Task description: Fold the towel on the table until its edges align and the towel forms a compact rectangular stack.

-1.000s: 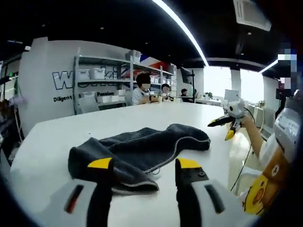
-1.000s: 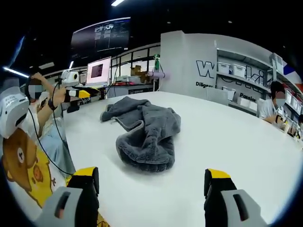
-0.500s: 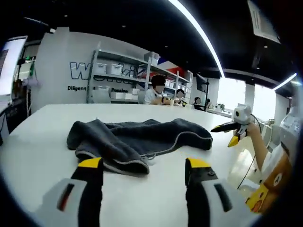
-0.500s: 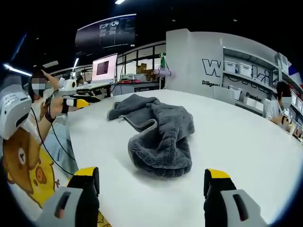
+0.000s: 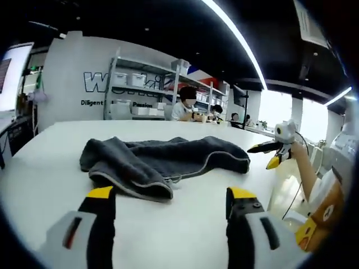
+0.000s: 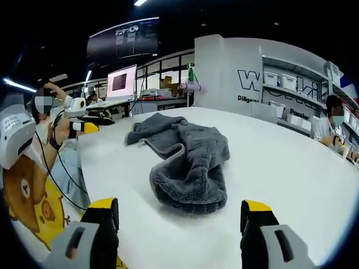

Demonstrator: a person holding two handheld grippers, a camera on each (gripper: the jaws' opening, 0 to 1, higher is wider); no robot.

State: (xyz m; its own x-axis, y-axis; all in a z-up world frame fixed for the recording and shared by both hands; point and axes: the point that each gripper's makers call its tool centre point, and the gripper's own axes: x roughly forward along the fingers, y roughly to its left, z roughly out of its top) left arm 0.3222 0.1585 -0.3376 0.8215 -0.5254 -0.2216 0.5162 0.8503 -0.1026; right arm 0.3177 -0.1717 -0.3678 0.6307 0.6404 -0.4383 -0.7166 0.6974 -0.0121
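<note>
Ahead of both tongs, on the white tabletop (image 5: 50, 168), the grey towel (image 5: 162, 159) lies crumpled, unfolded. Left tongs (image 5: 171, 199): jaws apart, empty, just short of towel's near edge. Right tongs (image 6: 179, 216): jaws apart, empty, near towel's rounded end (image 6: 188, 190).

White wall (image 6: 224, 73) lettering, partly hidden, perhaps begins "Diligen".

I'm working in what looks like an open-plan office or lab. A long white desk (image 5: 50, 168) stretches ahead, with people seated at its far end (image 5: 185, 106). Metal shelving (image 5: 140, 89) holds white storage bins against a wall with lettering. A lit computer monitor (image 6: 120, 83) and a large overhead screen (image 6: 123, 39) stand behind, under linear ceiling lights (image 5: 235, 39).
</note>
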